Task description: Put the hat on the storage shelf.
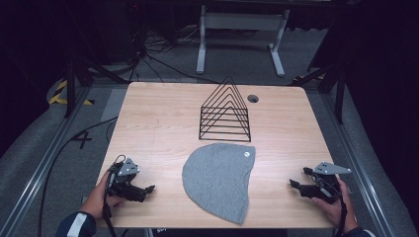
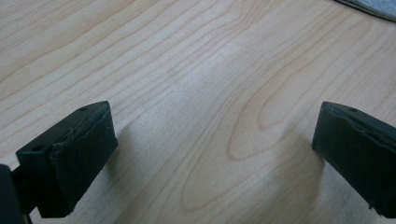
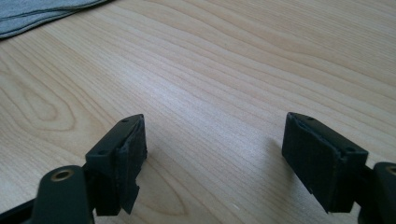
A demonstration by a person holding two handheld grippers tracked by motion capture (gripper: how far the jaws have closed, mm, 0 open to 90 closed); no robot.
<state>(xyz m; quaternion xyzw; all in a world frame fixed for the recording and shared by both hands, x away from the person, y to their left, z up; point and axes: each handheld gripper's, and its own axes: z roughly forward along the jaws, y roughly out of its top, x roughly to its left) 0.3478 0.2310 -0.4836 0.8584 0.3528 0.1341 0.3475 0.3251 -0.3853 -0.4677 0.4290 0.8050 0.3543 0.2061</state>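
Grey beanie (image 1: 217,180) flat at table (image 1: 158,123) centre; left gripper (image 1: 143,190) at 8 o'clock, right gripper (image 1: 299,180) at 4 o'clock, both wide, empty.

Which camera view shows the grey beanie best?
The high view: the whole grey beanie lies flat on the table before the wire rack. The left gripper view catches an edge at top right, the right gripper view a strip at top left.

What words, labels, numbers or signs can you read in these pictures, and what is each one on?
None can be read.
The grey hat has a small round tag, too small to read.
The wooden table and wire rack show no writing.
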